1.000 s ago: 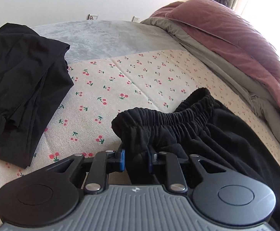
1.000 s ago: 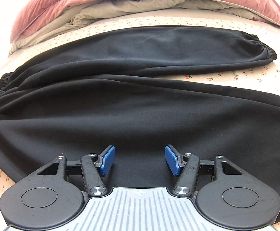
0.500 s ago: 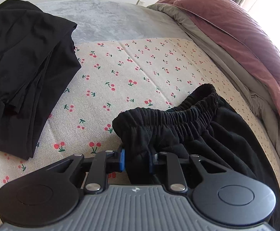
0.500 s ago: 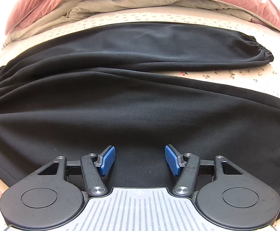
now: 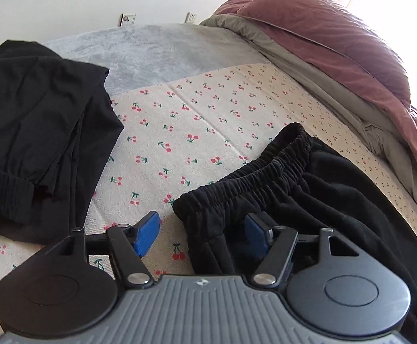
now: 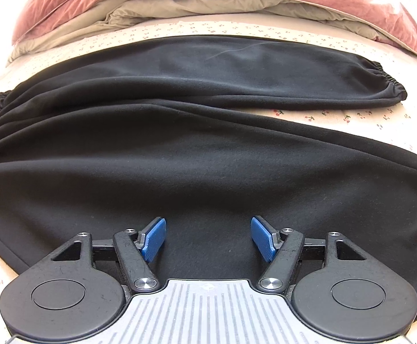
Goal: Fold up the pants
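Black pants (image 6: 197,149) lie spread across the cherry-print sheet, both legs running to the right, the far leg ending in an elastic cuff (image 6: 392,86). The gathered waistband (image 5: 254,177) shows in the left wrist view, lying on the sheet. My left gripper (image 5: 201,233) is open, its blue pads (image 5: 146,233) on either side of the waistband's near corner without pinching it. My right gripper (image 6: 208,238) is open and empty, low over the near leg's fabric.
A second black garment (image 5: 33,132) lies folded at the left on the sheet (image 5: 197,132). A pink and grey duvet (image 6: 208,3) is bunched along the bed's far side. A grey blanket (image 5: 162,51) covers the bed's far end by the wall.
My left gripper was shut on the waistband corner; it has opened and let the fabric down on the sheet. The right gripper stayed open and shifted slightly over the leg.
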`<state>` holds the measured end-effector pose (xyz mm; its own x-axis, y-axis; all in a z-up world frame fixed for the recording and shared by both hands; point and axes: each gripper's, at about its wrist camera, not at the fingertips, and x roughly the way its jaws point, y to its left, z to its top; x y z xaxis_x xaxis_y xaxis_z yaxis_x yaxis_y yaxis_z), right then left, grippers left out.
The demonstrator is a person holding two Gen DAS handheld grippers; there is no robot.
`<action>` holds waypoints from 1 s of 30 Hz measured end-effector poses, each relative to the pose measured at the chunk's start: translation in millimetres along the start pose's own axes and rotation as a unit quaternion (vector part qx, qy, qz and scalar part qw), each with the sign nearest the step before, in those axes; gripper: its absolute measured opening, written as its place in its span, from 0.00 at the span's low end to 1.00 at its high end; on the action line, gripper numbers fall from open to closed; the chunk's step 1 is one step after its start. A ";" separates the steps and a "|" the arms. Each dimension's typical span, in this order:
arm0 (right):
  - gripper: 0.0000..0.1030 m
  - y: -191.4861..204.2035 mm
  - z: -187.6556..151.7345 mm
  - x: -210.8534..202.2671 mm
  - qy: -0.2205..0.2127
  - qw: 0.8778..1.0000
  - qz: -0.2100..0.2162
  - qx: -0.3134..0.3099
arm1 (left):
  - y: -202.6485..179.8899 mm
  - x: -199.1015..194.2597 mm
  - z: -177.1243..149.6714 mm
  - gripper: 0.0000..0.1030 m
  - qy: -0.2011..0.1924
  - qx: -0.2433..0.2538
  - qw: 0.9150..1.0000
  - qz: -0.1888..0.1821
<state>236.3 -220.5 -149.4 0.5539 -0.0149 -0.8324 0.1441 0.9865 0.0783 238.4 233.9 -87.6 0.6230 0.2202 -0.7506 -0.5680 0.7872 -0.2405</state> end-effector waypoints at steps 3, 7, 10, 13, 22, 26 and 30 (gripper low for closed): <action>0.72 14.8 -5.2 4.7 0.005 1.000 -0.005 -0.026 | -26.3 -5.8 -8.6 0.66 0.001 0.070 0.996 -0.047; 0.72 35.1 -11.2 2.1 -0.004 0.998 -0.010 -0.059 | -85.2 -11.5 -51.8 0.67 0.012 0.189 0.976 -0.110; 0.72 42.8 -14.5 1.2 0.001 0.998 0.005 -0.063 | -121.6 -11.3 -88.6 0.67 0.041 0.266 0.952 -0.149; 0.74 51.6 -24.1 -0.8 0.000 0.997 0.008 -0.082 | -133.3 14.3 -114.4 0.67 0.143 0.267 0.940 -0.156; 0.80 -14.1 -57.9 -24.1 0.002 0.995 0.035 -0.098 | -102.5 14.3 -107.2 0.47 0.143 0.270 0.936 -0.174; 0.82 -70.6 -67.4 -34.1 -0.003 0.998 -0.023 -0.057 | -93.2 9.2 -108.0 0.46 0.139 0.276 0.936 -0.168; 0.82 -131.8 -71.4 -45.3 0.002 0.995 -0.096 0.014 | -90.4 2.9 -112.9 0.46 0.134 0.304 0.929 -0.163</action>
<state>133.7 -338.2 -161.2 0.5115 -0.2023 -0.8351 0.2692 0.9607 -0.0678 230.9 98.3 -137.6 0.5061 -0.1734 -0.8449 0.0855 0.9849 -0.1508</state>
